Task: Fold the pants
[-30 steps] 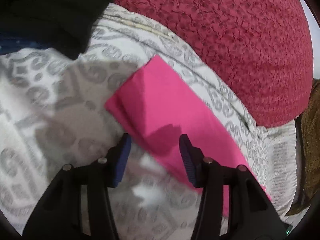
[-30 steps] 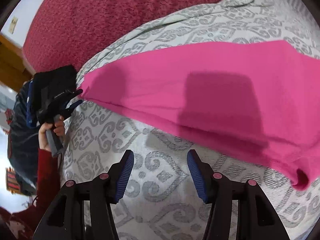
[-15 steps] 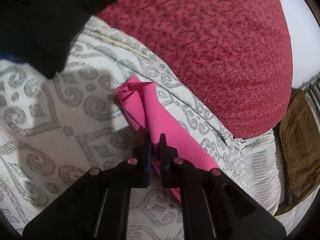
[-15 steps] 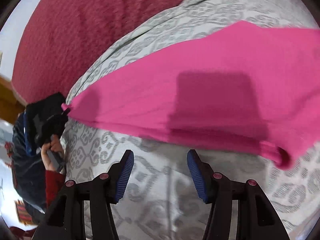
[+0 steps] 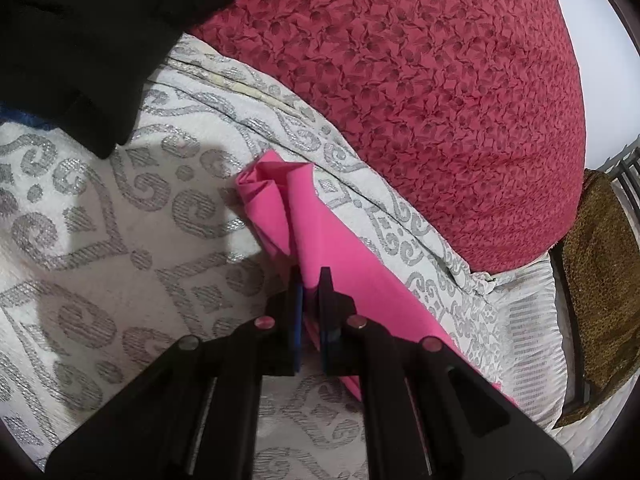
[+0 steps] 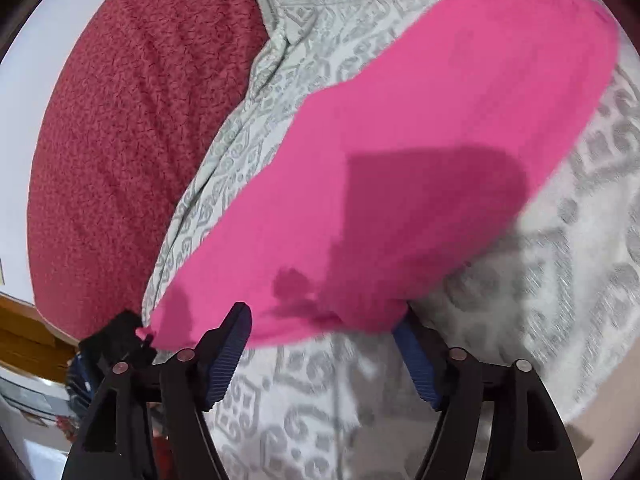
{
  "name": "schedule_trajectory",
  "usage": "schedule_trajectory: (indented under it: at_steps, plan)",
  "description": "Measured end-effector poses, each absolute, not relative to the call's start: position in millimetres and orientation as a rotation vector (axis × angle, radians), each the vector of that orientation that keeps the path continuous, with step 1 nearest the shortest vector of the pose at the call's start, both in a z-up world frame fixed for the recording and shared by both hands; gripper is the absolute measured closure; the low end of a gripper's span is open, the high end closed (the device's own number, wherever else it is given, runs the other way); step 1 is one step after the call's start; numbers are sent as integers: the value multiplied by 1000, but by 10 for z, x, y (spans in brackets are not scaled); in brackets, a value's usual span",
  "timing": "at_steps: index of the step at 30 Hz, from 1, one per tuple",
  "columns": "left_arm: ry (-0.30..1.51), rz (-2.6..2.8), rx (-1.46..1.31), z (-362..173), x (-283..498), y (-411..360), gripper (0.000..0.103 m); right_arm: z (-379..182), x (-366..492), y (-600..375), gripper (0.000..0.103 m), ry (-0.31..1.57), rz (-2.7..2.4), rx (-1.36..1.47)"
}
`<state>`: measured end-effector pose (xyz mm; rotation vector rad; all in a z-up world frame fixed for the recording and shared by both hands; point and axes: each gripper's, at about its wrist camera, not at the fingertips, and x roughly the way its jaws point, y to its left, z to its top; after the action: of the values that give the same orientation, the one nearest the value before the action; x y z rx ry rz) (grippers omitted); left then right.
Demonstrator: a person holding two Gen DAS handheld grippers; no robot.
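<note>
The pink pants (image 5: 316, 236) lie folded lengthwise on a white bedspread with grey scrolls. My left gripper (image 5: 310, 284) is shut on their bunched end, which stands up in folds past the fingertips. In the right wrist view the pants (image 6: 400, 168) stretch as a long band from lower left to upper right, with their near edge lifted. My right gripper (image 6: 326, 330) is open, its blue pads either side of that near edge, touching or just under it. The left gripper (image 6: 120, 340) shows small at the pants' far left end.
A large dark red cushion (image 5: 420, 80) lies along the back of the bedspread (image 5: 100, 248) and shows in the right wrist view (image 6: 132, 140) too. Black cloth (image 5: 80, 32) lies at the upper left. A brown patterned cloth (image 5: 604, 280) hangs at the right edge.
My left gripper closed on the end of the pants and bunched it. My right gripper moved forward to the pants' near edge; the band now runs diagonally in its view.
</note>
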<state>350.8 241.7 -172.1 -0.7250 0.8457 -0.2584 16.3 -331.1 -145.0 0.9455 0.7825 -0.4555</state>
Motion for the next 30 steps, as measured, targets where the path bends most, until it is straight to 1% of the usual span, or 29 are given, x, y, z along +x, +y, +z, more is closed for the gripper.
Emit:
schedule_trajectory:
  at_steps: [2, 7, 9, 12, 13, 14, 15, 18, 21, 24, 27, 28, 30]
  plan:
    - [851, -254, -719, -1730, 3518, 2412, 96, -1431, 252, -3285, 19, 773, -467, 933]
    - [854, -254, -708, -1733, 3532, 2393, 96, -1382, 253, -3230, 19, 809, -477, 918]
    - [853, -256, -708, -1731, 3541, 2386, 96, -1409, 257, -3272, 19, 801, -483, 931]
    - [857, -256, -704, -1740, 3557, 2375, 96, -1455, 303, -3357, 20, 738, -524, 992]
    - [859, -255, -704, -1748, 3567, 2372, 96, -1463, 330, -3375, 26, 728, -538, 1002]
    - [860, -257, -705, -1757, 3576, 2377, 96, -1468, 361, -3381, 78, 747, -554, 989]
    - [858, -260, -705, -1760, 3580, 2379, 96, -1508, 394, -3391, 95, 810, -555, 984]
    - [834, -261, -695, -1703, 3532, 2389, 96, -1454, 285, -3336, 95, 815, -544, 1011]
    - [783, -285, -713, -1528, 3349, 2412, 96, -1177, 246, -3194, 95, 811, -526, 906]
    - [741, -296, -723, -1343, 3141, 2467, 96, -944, 160, -3147, 95, 796, -484, 916]
    - [695, -265, -708, -1176, 2931, 2567, 96, -933, 137, -3095, 94, 865, -447, 892]
    - [686, -232, -686, -1170, 2813, 2622, 96, -999, 137, -3066, 92, 909, -429, 891]
    - [688, -192, -680, -1245, 2620, 2736, 96, -1185, 136, -3014, 79, 1019, -409, 894]
